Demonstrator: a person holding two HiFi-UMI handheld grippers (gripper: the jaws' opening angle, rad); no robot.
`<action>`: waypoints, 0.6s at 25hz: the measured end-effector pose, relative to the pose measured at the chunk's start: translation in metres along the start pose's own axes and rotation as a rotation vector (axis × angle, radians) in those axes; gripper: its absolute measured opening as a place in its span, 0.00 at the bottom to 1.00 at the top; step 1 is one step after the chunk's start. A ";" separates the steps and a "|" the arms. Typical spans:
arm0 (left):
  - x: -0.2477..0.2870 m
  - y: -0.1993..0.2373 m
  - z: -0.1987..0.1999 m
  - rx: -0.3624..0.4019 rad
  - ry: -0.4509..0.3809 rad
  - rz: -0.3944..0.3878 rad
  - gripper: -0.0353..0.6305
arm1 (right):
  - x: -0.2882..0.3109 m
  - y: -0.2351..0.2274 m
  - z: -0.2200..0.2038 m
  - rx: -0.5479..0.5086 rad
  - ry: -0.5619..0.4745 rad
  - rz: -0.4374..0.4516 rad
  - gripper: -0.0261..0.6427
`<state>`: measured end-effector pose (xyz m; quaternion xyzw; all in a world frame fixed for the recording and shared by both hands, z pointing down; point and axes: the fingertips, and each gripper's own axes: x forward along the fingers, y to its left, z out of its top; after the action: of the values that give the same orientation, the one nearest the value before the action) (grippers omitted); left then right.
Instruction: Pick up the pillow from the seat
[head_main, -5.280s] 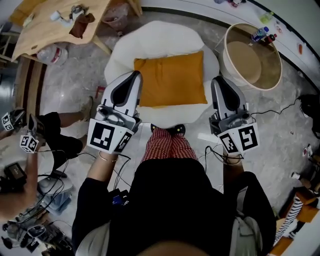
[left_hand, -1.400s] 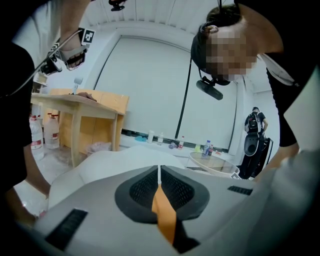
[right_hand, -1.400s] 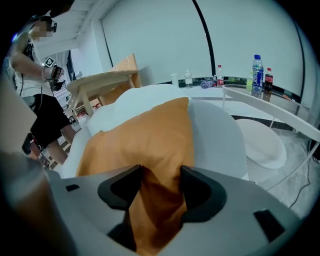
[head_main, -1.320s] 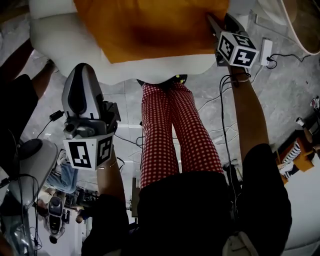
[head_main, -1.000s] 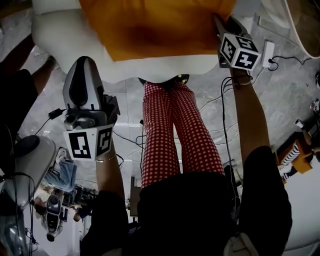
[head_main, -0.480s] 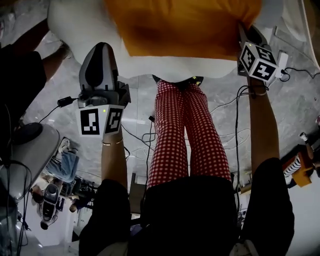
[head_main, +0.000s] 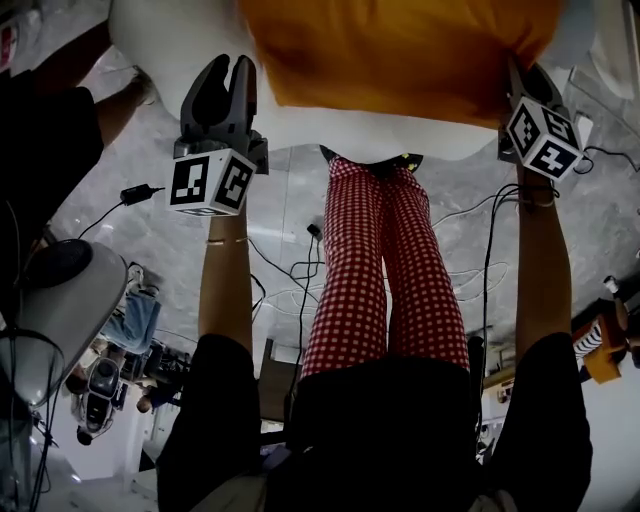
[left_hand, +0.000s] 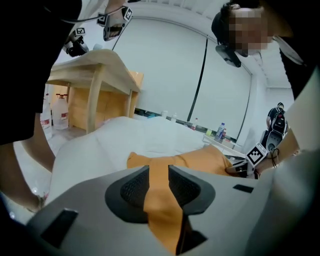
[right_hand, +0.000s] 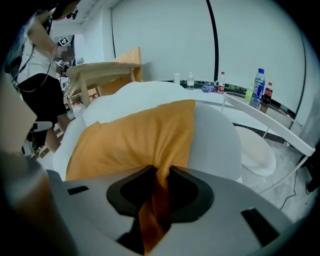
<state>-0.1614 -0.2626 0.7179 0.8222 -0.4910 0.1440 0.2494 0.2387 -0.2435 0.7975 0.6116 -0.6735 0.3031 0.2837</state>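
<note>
Two pillow corners: right gripper just clamped bunched orange fabric; left gripper just opened, cloth between.

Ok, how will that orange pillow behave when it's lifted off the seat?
Probably floppy: the pillow bunches into a thin fold in the right gripper, whose jaws have just been closing on it. Likely light for its size, being plump and cloth-covered on the white seat. Lifted by one corner, it may sag.

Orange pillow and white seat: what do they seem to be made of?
The orange pillow: seemingly woven cloth, matte, soft-filled; it creases and bunches at its near edge. The white seat: probably matte fabric over soft padding; rounded, with gentle folds. Exact fibres cannot be told.
</note>
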 end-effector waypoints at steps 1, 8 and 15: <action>0.003 0.004 -0.006 0.000 0.017 0.001 0.22 | 0.001 0.000 0.000 -0.001 -0.002 -0.003 0.20; 0.031 0.019 -0.043 -0.048 0.102 -0.051 0.39 | -0.003 0.001 0.000 -0.007 -0.009 -0.007 0.20; 0.055 0.053 -0.085 -0.214 0.207 -0.056 0.44 | -0.002 0.002 0.000 -0.017 -0.021 -0.033 0.20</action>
<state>-0.1809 -0.2771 0.8294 0.7850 -0.4523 0.1677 0.3887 0.2368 -0.2421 0.7956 0.6233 -0.6689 0.2862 0.2867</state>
